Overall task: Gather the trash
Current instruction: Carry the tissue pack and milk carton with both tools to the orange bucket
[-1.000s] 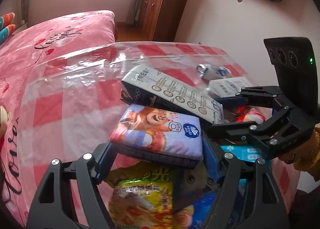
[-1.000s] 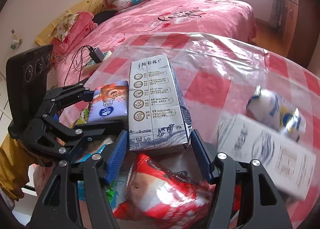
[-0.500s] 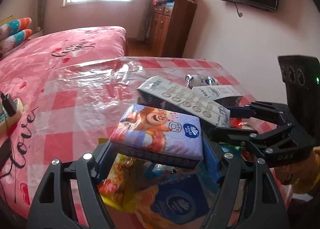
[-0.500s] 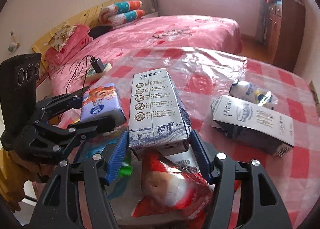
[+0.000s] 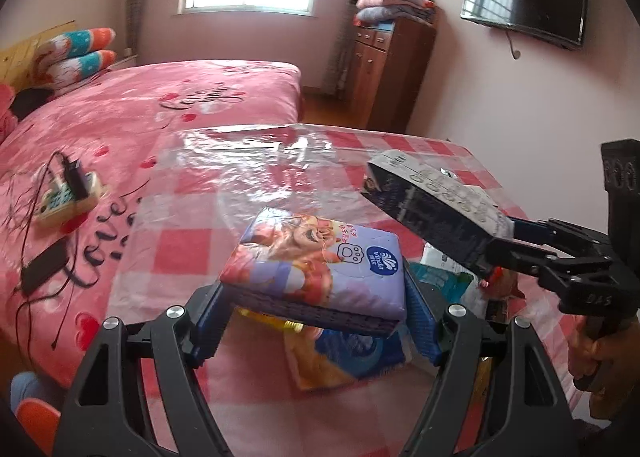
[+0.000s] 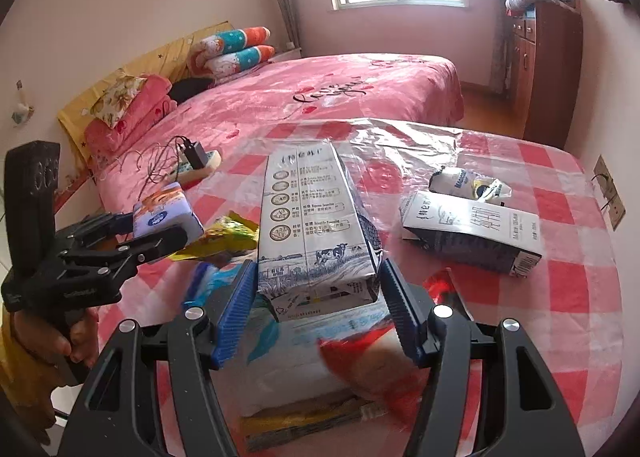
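Note:
My left gripper [image 5: 316, 309] is shut on a purple cartoon tissue pack [image 5: 320, 269], held clear above the checked table [image 5: 176, 257]. My right gripper [image 6: 318, 309] is shut on a grey-white milk carton [image 6: 312, 225], also lifted. In the left wrist view the carton [image 5: 432, 209] and the right gripper [image 5: 532, 245] hang to the right. In the right wrist view the left gripper [image 6: 160, 229] with the tissue pack [image 6: 166, 211] is at the left. Below both lie a blue wrapper [image 5: 352, 353], a yellow snack bag [image 6: 224, 237] and a red bag [image 6: 380, 373].
A second milk carton [image 6: 472, 233] lies on its side at the right of the table, a crumpled white packet [image 6: 468, 185] behind it. The pink bed [image 6: 340, 93] lies beyond, with a power strip and cables [image 5: 68, 197]. A brown cabinet [image 5: 388, 69] stands against the far wall.
Both grippers have risen and drawn back with the tissue pack and the milk carton still held; the table and the loose wrappers sit lower and further off, and more of the room shows.

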Demonstrator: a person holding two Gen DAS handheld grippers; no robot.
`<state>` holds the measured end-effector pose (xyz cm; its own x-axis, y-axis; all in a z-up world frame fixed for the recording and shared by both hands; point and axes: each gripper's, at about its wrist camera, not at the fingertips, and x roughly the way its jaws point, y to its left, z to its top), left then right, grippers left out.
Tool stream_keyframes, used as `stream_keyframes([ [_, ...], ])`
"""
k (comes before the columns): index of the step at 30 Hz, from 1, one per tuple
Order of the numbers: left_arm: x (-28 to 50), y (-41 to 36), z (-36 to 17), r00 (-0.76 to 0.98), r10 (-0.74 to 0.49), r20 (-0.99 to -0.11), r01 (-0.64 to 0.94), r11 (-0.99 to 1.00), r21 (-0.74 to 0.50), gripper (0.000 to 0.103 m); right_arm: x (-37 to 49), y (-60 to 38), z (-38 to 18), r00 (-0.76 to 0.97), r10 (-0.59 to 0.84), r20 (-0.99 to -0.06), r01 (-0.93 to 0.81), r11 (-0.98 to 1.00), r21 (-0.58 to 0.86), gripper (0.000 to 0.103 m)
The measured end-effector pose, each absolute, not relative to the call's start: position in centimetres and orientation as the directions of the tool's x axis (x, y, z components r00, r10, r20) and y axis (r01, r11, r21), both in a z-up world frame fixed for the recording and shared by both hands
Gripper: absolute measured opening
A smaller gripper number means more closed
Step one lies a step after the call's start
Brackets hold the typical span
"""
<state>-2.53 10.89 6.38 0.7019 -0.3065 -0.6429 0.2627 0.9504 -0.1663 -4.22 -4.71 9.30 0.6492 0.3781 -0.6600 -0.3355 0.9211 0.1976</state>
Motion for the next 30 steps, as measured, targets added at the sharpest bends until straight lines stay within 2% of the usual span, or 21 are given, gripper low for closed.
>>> stream_keyframes([
  [16,-8.6,17.0,6.3,0.721,-0.082,-0.688,0.027,0.995,-0.091,0.076,-8.9,0.7,9.9,0.598,0.461,-0.656,-0.446,0.871,0.206,0.063],
  [30,-13.0,23.7,5.9,0.716,0.089,-0.692,-0.149,0.988,-0.028,0.076,-11.0,9.1,10.4,0.475,0.573,-0.668,-0.608,0.763,0.221,0.063],
])
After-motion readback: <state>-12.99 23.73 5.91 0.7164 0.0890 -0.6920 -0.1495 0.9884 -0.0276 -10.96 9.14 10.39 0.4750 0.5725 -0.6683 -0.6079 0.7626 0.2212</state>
